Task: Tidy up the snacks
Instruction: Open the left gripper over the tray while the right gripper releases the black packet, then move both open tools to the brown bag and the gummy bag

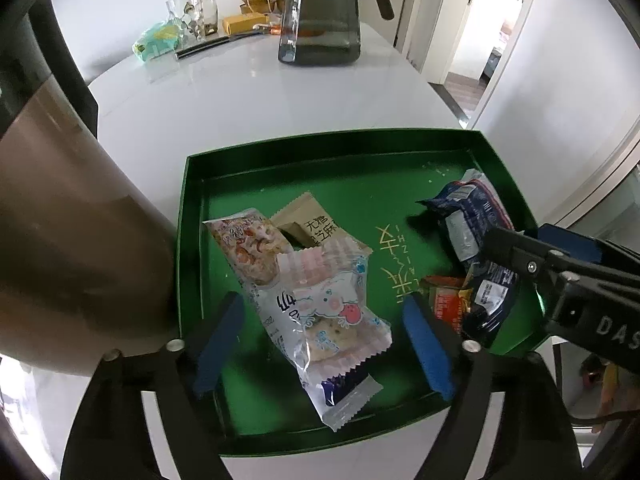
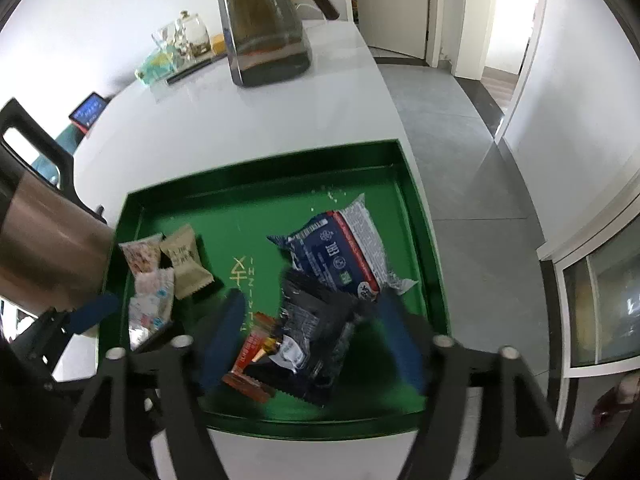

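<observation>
a green tray (image 1: 192, 216) sits on a white tabletop (image 1: 240, 96) and holds the snacks. the left tongs (image 1: 320, 340) hang over pale snack packets (image 1: 316, 292) at the tray's left, fingers apart, gripping nothing. the right tongs (image 2: 316, 340) hang over dark blue packets (image 2: 340, 256) and a red packet (image 2: 250, 354) at the tray's right, spread wide, pads clear of the wrappers. a glass jug (image 1: 320, 12) stands further back.

White glossy table (image 1: 248, 92), green tray (image 1: 332, 140), bronze kettle (image 1: 68, 240), glass jug (image 1: 320, 20), glassware (image 1: 196, 12) at back
</observation>
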### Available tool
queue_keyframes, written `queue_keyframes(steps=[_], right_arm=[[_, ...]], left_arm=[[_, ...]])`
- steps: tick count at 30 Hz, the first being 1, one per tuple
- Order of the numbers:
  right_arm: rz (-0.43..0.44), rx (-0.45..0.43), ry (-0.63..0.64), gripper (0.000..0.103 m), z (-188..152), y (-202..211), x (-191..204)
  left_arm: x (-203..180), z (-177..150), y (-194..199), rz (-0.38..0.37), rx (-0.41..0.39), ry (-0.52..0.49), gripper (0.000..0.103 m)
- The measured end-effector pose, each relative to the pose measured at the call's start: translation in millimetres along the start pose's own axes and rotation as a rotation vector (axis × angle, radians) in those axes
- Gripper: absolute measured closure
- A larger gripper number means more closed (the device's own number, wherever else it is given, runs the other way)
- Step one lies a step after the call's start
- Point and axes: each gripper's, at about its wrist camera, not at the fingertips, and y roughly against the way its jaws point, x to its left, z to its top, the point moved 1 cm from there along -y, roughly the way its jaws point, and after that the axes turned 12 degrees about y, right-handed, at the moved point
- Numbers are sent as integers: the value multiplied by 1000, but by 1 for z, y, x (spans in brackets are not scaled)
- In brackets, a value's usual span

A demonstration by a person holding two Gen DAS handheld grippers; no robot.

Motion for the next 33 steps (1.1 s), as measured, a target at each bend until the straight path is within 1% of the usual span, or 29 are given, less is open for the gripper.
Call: queue_keyframes(steps=[4, 6, 7, 10, 13, 20, 23, 26, 28, 33], right_arm=[[10, -19, 4, 0, 1, 7, 3], [-8, -36, 4, 0, 1, 12, 5], [-10, -41, 1, 0, 1, 14, 5], [-12, -51, -6, 0, 0, 21, 6], [-32, -53, -2, 0, -3, 29, 8], [-43, -75, -9, 0, -19, 57, 13], [-39, -91, -3, 0, -29, 72, 22], [-31, -109, 10, 0, -39, 87, 36], [-29, -114, 26, 0, -45, 95, 47], [-22, -127, 45, 0, -56, 109, 73]], left_arm=[[-1, -3, 6, -9, -11, 5, 15], [-2, -6, 8, -10, -11, -3, 4], [-3, -7, 10, -8, -12, -9, 2], [-6, -12, 13, -5, -8, -27, 2], [-7, -18, 19, -8, -9, -32, 2], [-5, -33, 45, -45, -17, -37, 2], [0, -42, 60, -66, -9, -34, 2], [8, -51, 78, -73, -23, -26, 2], [16, -58, 89, -91, -24, -6, 2], [39, -72, 109, -76, -44, 14, 2]])
